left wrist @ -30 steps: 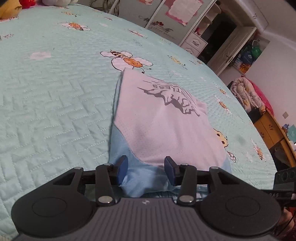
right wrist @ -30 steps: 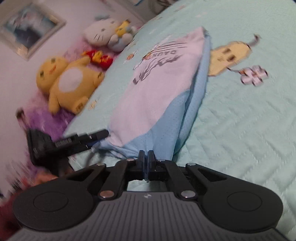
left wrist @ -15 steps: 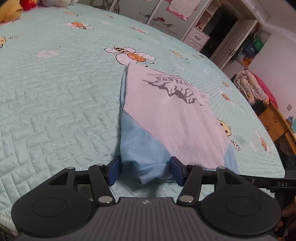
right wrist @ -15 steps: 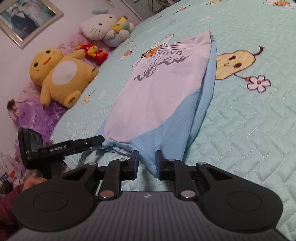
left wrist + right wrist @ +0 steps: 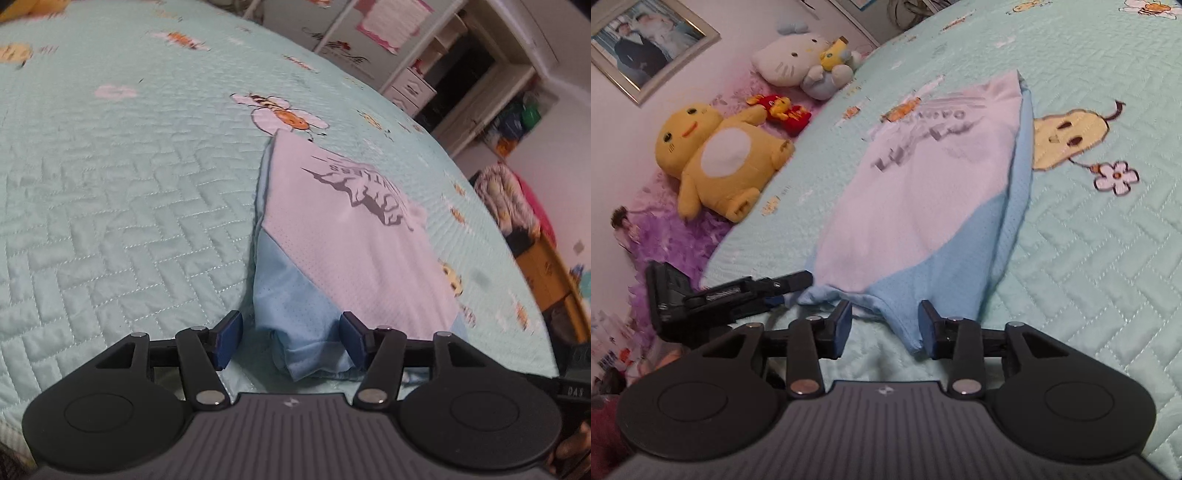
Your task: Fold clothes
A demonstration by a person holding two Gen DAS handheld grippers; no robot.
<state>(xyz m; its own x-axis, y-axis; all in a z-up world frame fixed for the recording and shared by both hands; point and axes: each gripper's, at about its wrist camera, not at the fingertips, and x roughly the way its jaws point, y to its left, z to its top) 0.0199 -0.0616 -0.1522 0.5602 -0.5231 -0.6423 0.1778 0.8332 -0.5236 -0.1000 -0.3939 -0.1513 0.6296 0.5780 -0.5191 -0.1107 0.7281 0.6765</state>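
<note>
A folded shirt (image 5: 351, 251), pale pink with a grey print and light blue side panels, lies lengthwise on the mint quilted bedspread (image 5: 110, 221). My left gripper (image 5: 290, 332) is open, and the shirt's near blue corner lies loose between its pads. In the right wrist view the same shirt (image 5: 923, 192) stretches away from me. My right gripper (image 5: 884, 326) is open and its jaws are still opening; the other blue corner hangs slack between them, close to the right pad. The left gripper (image 5: 738, 295) shows at the shirt's near left corner.
Plush toys sit along the bed's far side: a yellow one (image 5: 716, 162), a white cat (image 5: 798, 62) and a small red one (image 5: 779, 110). A framed picture (image 5: 646, 40) hangs above. Drawers (image 5: 406, 85), a heap of clothes (image 5: 509, 199) and wooden furniture (image 5: 546, 266) stand beyond the bed.
The right gripper, shut on the blue hem a second ago, has opened and drawn back. The left jaws have widened. The shirt's near end has settled onto the bed.
</note>
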